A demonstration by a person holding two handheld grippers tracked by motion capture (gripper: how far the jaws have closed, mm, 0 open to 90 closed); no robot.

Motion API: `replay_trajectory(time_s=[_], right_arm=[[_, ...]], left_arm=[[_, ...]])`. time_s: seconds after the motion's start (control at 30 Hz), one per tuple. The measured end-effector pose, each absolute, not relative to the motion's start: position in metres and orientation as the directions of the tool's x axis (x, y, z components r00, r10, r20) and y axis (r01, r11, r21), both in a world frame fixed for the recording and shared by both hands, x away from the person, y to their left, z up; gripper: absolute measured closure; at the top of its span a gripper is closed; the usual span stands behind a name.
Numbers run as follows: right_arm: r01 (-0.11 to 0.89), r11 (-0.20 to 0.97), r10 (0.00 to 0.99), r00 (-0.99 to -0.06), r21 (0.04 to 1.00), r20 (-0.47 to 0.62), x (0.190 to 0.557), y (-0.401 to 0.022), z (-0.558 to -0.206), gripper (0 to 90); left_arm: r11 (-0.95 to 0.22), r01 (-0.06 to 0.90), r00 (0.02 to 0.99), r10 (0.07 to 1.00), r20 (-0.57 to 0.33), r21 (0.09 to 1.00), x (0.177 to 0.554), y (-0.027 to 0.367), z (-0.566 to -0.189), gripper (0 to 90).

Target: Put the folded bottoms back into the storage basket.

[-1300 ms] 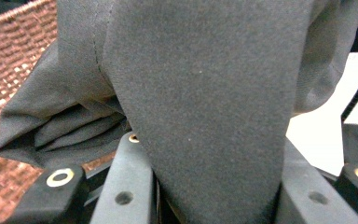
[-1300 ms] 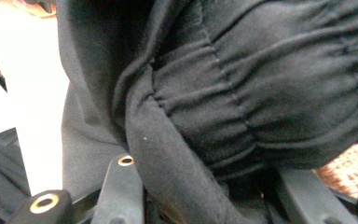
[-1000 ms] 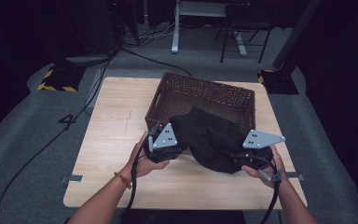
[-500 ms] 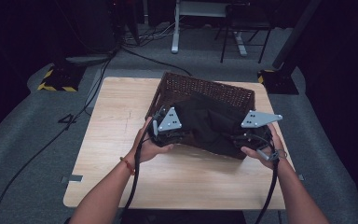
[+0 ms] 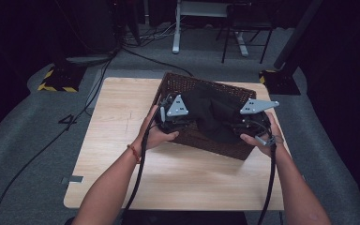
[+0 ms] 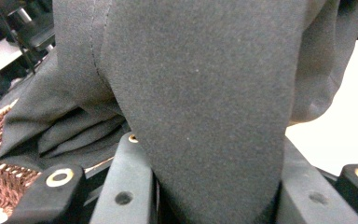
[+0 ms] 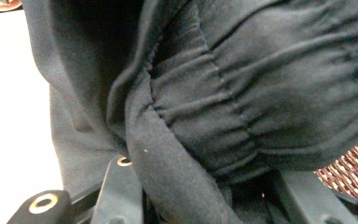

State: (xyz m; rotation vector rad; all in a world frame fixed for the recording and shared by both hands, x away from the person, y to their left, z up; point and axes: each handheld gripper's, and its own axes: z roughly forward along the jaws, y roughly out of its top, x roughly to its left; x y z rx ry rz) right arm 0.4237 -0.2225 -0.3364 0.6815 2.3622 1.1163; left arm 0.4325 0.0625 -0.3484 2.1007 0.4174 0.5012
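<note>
High view: both tools, left (image 5: 180,123) and right (image 5: 243,125), clench a crumpled black garment (image 5: 211,115) over the wicker basket (image 5: 206,140).

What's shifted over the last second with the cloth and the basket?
Both tools, left tool and right tool, carried the black fabric garment away from the person, off the light wooden table and over the dark brown wicker basket. Both keep their grip on it. The basket has not moved.
</note>
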Motion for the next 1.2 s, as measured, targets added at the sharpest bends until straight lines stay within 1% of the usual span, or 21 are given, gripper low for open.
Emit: replay_trajectory(time_s=[0.07, 0.13, 0.3, 0.53, 0.7, 0.77, 0.87, 0.9, 0.97, 1.17, 1.2], right_arm=[[0.252, 0.558, 0.604, -0.777, 0.79, -0.178, 0.434, -0.222, -0.337, 62.3], [0.254, 0.559, 0.604, -0.777, 0.789, -0.178, 0.437, -0.222, -0.337, 62.3], [0.29, 0.561, 0.619, -0.769, 0.776, -0.16, 0.458, -0.219, -0.345, 62.3], [0.34, 0.55, 0.646, -0.753, 0.763, -0.129, 0.477, -0.217, -0.357, 62.2], [0.373, 0.557, 0.662, -0.739, 0.742, -0.125, 0.486, -0.216, -0.366, 62.1], [0.382, 0.555, 0.667, -0.735, 0.739, -0.121, 0.487, -0.216, -0.368, 62.0], [0.398, 0.562, 0.666, -0.738, 0.725, -0.111, 0.491, -0.216, -0.374, 61.9], [0.414, 0.577, 0.661, -0.743, 0.704, -0.105, 0.493, -0.215, -0.379, 61.8], [0.421, 0.581, 0.659, -0.745, 0.697, -0.099, 0.494, -0.215, -0.38, 61.8], [0.456, 0.587, 0.661, -0.747, 0.669, -0.072, 0.497, -0.213, -0.385, 61.5], [0.474, 0.589, 0.665, -0.745, 0.655, -0.058, 0.499, -0.212, -0.386, 61.3]], left_arm=[[-0.531, 0.116, 0.857, 0.481, 0.185, 0.84, 0.44, 0.061, -0.349, 70.6], [-0.526, 0.123, 0.855, 0.487, 0.179, 0.841, 0.445, 0.06, -0.35, 70.6], [-0.516, 0.174, 0.843, 0.518, 0.144, 0.839, 0.463, 0.056, -0.357, 70.4], [-0.515, 0.216, 0.819, 0.559, 0.134, 0.83, 0.477, 0.049, -0.363, 70.0], [-0.541, 0.257, 0.811, 0.571, 0.126, 0.801, 0.488, 0.04, -0.371, 69.8], [-0.546, 0.263, 0.81, 0.573, 0.126, 0.796, 0.489, 0.04, -0.372, 69.7], [-0.579, 0.284, 0.81, 0.572, 0.132, 0.764, 0.49, 0.037, -0.375, 69.1], [-0.59, 0.282, 0.814, 0.565, 0.137, 0.757, 0.489, 0.036, -0.375, 68.8], [-0.603, 0.283, 0.816, 0.56, 0.142, 0.746, 0.488, 0.035, -0.377, 68.6], [-0.615, 0.312, 0.819, 0.56, 0.123, 0.724, 0.493, 0.037, -0.381, 67.5], [-0.617, 0.317, 0.82, 0.56, 0.12, 0.72, 0.493, 0.037, -0.382, 66.6]])
